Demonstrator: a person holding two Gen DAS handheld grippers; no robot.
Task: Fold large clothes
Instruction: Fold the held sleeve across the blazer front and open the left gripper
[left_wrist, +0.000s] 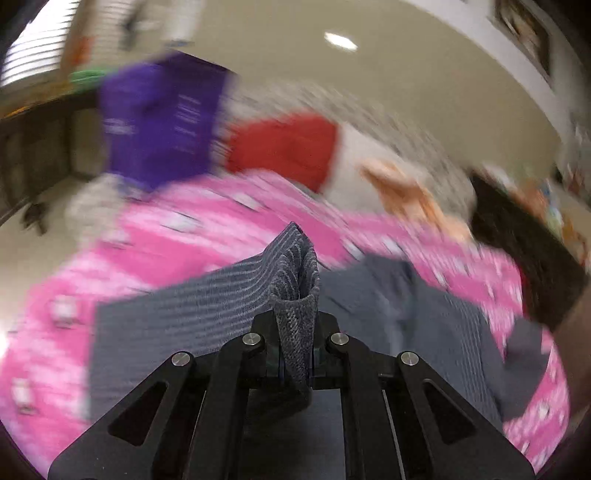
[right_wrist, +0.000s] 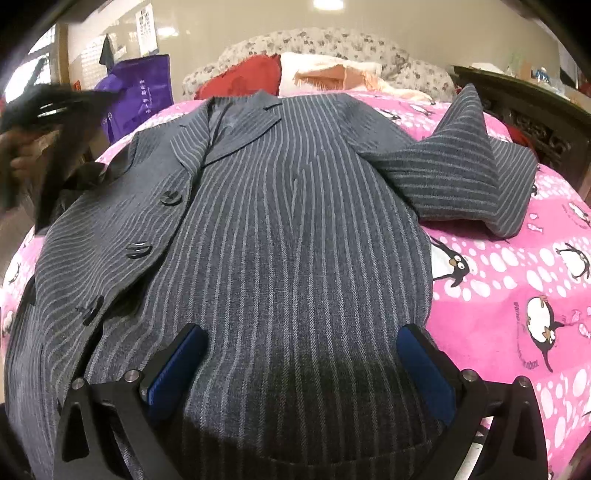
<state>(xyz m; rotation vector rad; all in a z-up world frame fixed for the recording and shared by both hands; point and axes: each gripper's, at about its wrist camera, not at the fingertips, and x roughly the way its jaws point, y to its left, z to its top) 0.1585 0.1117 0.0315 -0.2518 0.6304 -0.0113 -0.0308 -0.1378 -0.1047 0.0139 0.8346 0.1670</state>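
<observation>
pink bedspread (right_wrist: 498, 302), one jacket (right_wrist: 295, 229), three buttons (right_wrist: 137, 250)

Pink penguin-print bedspread (right_wrist: 498, 295), purple bag (right_wrist: 140, 92), red cushion (right_wrist: 251, 75), peach blanket (right_wrist: 332, 74)

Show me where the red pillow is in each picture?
Left wrist view: the red pillow sits blurred above the middle, right of the purple bag.
Right wrist view: the red pillow is near the top, left of middle, behind the striped jacket collar.
Shared landmark: the purple bag, left of the pillow in both views.
</observation>
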